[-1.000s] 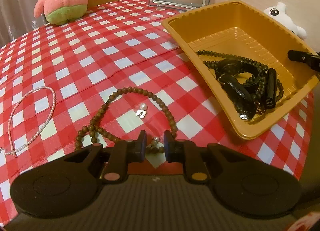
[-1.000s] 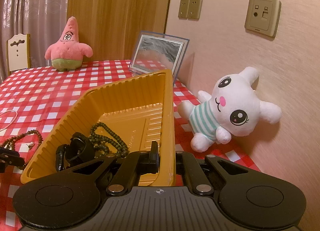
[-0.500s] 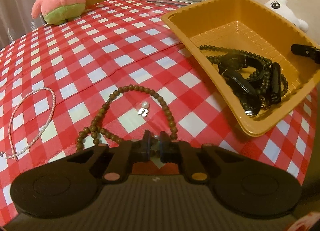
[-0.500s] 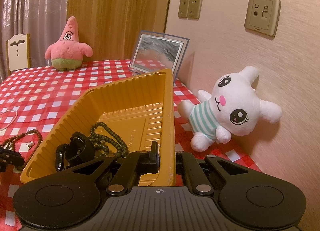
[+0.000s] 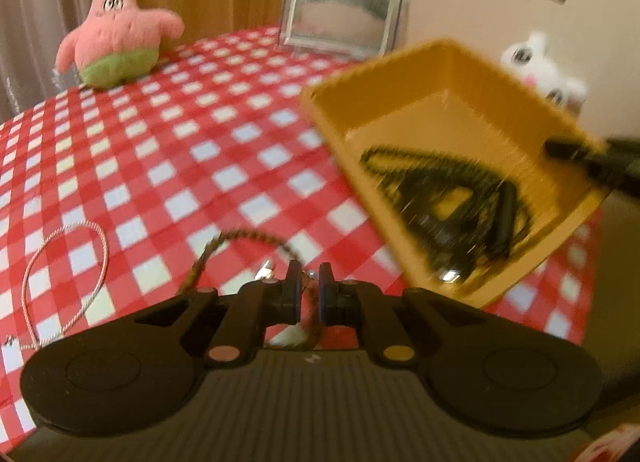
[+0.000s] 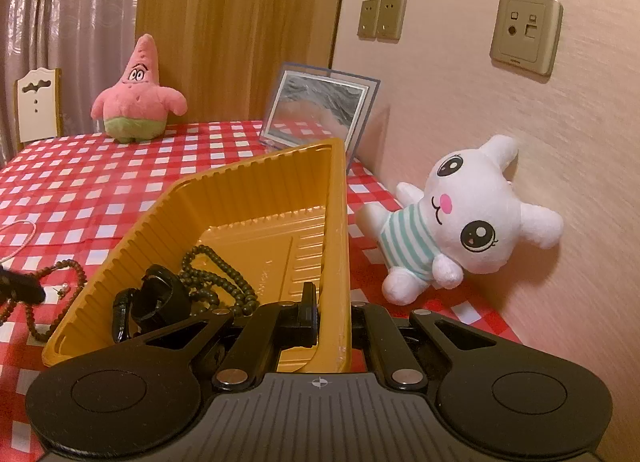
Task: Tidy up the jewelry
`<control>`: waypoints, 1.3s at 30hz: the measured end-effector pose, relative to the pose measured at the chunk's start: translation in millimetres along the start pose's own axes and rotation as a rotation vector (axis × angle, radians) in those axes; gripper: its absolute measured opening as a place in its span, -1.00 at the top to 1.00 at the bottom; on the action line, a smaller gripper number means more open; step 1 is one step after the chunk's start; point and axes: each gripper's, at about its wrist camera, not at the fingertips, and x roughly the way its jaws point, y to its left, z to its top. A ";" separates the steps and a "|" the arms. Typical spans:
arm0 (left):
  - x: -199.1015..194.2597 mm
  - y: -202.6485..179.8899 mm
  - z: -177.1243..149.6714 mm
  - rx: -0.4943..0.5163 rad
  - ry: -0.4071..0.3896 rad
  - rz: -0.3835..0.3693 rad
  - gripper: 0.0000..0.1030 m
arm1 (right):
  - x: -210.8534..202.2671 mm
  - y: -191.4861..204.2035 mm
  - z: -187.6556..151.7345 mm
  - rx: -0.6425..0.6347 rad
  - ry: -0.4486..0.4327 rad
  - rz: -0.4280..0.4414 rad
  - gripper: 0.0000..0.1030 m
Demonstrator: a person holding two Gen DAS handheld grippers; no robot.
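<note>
My left gripper (image 5: 309, 286) is shut on a strand of the brown bead necklace (image 5: 248, 236), and the view is blurred. Part of the necklace hangs from the pads while the rest arcs over the checked cloth. A small pearl earring (image 5: 266, 270) lies inside the loop. The orange tray (image 5: 440, 110) holds a dark bead necklace (image 6: 224, 266) and black bracelets (image 6: 160, 294). My right gripper (image 6: 334, 314) is shut on the tray's near wall (image 6: 338, 246). From the right wrist, the left gripper (image 6: 20, 284) shows beside the brown necklace (image 6: 76, 270).
A thin pearl necklace (image 5: 68, 262) lies at the left on the tablecloth. A pink star plush (image 6: 138, 98) and a picture frame (image 6: 320, 106) stand at the back. A white plush (image 6: 460, 214) leans on the wall right of the tray.
The left jaws closed on the brown necklace strand, then the gripper rose and lifted the strand off the cloth. The right gripper and tray have not moved.
</note>
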 end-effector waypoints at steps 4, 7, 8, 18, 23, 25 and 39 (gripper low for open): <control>-14.3 -11.1 16.6 -0.013 -0.044 -0.092 0.87 | -0.3 0.6 0.6 0.000 -0.001 0.000 0.92; -17.9 -22.2 25.0 -0.023 -0.056 -0.158 0.87 | -1.7 1.8 2.3 -0.004 -0.004 0.002 0.92; -17.4 -26.0 27.9 -0.026 -0.056 -0.180 0.87 | -2.3 2.2 3.0 -0.006 -0.006 0.003 0.92; 13.0 -76.3 43.5 -0.009 -0.027 -0.390 0.87 | -2.7 9.0 10.7 -0.059 -0.035 0.011 0.92; 28.3 -92.3 44.0 -0.002 -0.005 -0.423 0.87 | -1.9 9.9 12.3 -0.066 -0.042 0.017 0.91; 33.7 -94.2 43.2 -0.004 0.000 -0.413 0.86 | -2.0 9.8 11.9 -0.067 -0.042 0.017 0.91; -10.8 -58.2 52.2 -0.066 -0.111 -0.317 0.67 | -0.2 8.9 10.9 -0.060 -0.039 0.015 0.92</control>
